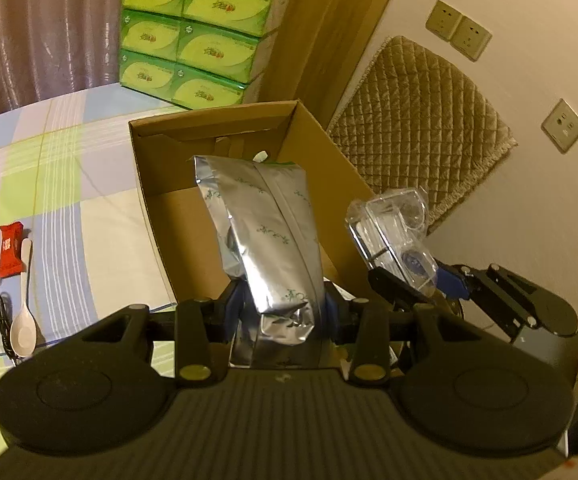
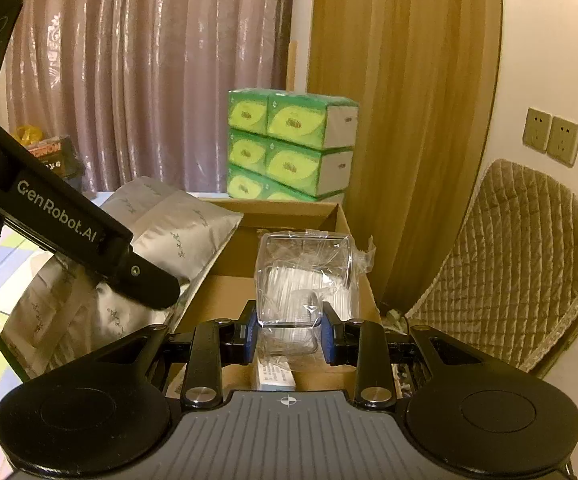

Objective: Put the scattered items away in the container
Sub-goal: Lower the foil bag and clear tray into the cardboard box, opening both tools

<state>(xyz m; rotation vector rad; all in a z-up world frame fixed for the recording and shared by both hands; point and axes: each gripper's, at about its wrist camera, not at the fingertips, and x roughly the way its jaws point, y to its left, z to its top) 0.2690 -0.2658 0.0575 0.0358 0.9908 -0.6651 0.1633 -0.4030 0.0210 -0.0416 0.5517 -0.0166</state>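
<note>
The left gripper (image 1: 285,304) has its jaws closed on a silver foil pouch (image 1: 265,224), which stands up ahead of them over the open cardboard box (image 1: 209,128). The right gripper (image 2: 289,332) pinches a clear plastic-wrapped case (image 2: 305,280) between its blue pads (image 2: 250,336) — also held above the box, just right of the left jaws. What the case contains is hard to make out through the wrap. Far left of the left jaws, on the plaid-covered surface (image 1: 89,184), lie a red snack packet (image 1: 10,250), a white spoon (image 1: 24,320) and a black cable (image 1: 1,316). Beyond the box stands a stack of green tissue packs (image 1: 197,36).
</note>
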